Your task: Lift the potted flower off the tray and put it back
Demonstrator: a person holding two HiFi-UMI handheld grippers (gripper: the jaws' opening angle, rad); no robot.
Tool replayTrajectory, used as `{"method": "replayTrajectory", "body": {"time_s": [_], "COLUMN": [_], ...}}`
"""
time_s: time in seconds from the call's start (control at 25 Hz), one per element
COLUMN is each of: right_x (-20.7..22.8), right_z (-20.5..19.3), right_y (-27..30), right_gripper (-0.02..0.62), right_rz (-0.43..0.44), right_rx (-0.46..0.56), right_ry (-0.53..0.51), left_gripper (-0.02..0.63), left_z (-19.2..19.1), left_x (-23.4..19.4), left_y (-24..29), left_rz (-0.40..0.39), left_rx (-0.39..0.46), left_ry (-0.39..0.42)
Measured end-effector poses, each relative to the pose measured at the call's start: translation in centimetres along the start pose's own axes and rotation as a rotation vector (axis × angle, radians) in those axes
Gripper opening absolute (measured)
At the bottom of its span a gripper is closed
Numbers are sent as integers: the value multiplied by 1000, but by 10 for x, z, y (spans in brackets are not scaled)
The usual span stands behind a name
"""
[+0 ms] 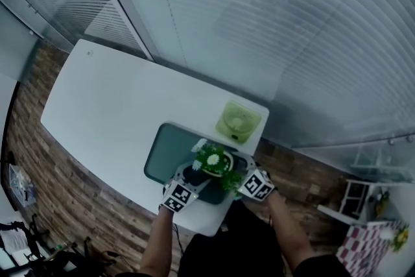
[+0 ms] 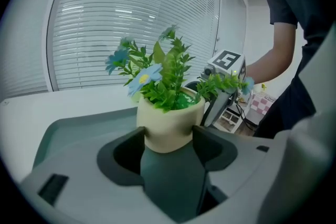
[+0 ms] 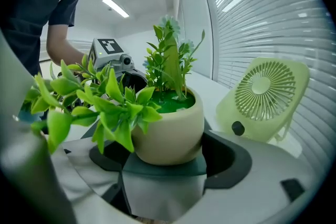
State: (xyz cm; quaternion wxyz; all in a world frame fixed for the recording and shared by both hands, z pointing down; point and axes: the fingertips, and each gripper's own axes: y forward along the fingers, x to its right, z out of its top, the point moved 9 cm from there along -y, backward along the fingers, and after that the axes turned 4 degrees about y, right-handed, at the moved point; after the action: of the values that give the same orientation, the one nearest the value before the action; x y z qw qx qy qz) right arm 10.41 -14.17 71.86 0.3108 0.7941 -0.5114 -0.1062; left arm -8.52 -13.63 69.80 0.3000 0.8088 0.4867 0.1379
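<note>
The left hand-held gripper (image 1: 193, 177) and the right hand-held gripper (image 1: 237, 173) each clamp the potted flower (image 1: 213, 161) from opposite sides, over the tray's (image 1: 165, 151) right end on the counter (image 1: 110, 100).

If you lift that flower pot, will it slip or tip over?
Probably a bit slippery: the potted flower has a smooth, rounded pot. It might tip, since tall stems rise well above the rim. With the left gripper and right gripper clamping opposite sides, it should hold steady.
</note>
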Motion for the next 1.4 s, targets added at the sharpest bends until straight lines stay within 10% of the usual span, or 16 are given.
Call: {"method": "replayTrajectory", "body": {"time_s": [0.68,1.4], "right_x": [0,-33], "right_z": [-6,-27], "right_y": [3,-79], "right_gripper": [388,387], "right_rz": [-22,-234], "right_rx": [55,108], "right_ry": [8,146], "left_gripper": [278,278], "left_z": [-3,-12], "left_x": [0,33], "left_y": [1,-79], "left_rz": [24,228], "left_rx": [-20,271], "left_ry": [-35,-198]}}
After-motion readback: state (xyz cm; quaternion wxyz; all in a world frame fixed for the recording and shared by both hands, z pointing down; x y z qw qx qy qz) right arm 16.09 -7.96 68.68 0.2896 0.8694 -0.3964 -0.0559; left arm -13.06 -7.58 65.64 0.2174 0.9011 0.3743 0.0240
